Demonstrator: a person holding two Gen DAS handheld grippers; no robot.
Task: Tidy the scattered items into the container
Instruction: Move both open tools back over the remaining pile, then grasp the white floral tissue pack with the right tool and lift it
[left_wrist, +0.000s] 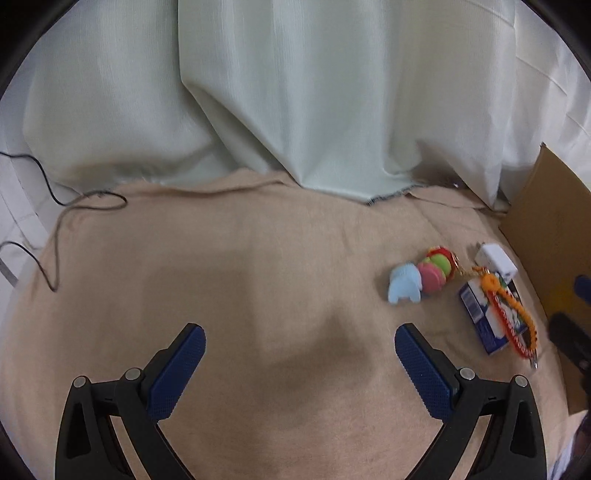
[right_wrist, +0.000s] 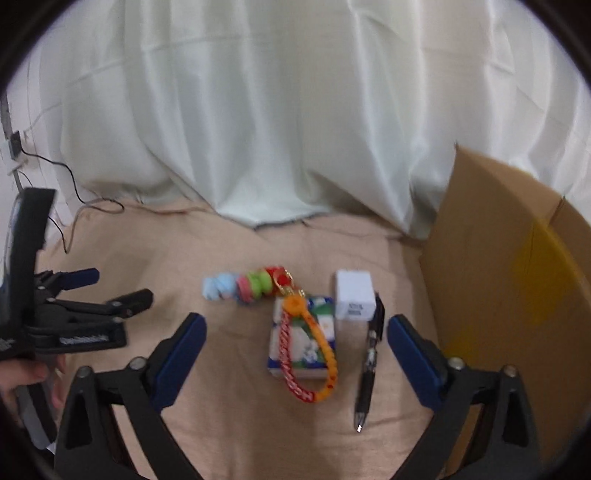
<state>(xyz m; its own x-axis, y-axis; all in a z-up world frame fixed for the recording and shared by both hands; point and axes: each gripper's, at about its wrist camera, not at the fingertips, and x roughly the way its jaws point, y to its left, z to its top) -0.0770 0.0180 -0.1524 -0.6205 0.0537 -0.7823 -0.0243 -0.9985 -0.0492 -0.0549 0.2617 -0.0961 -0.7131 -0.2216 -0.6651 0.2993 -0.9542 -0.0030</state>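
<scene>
On the beige cloth lie a blue-and-white packet (right_wrist: 303, 338) with an orange-and-red bead strap (right_wrist: 314, 358) on it, a white charger cube (right_wrist: 354, 299), a black pen (right_wrist: 369, 360) and a string of coloured soft toys (right_wrist: 245, 286). A cardboard box (right_wrist: 509, 280) stands at the right. My right gripper (right_wrist: 295, 350) is open, hovering over the packet and pen. My left gripper (left_wrist: 299, 354) is open and empty over bare cloth; the toys (left_wrist: 421, 278), packet (left_wrist: 487, 317) and charger (left_wrist: 496, 260) lie to its right. It also shows in the right wrist view (right_wrist: 110, 291).
A white curtain (right_wrist: 277, 129) hangs behind the cloth. A black cable (left_wrist: 55, 221) trails over the cloth's far left edge. The cardboard box's wall (left_wrist: 550, 236) bounds the right side in the left wrist view.
</scene>
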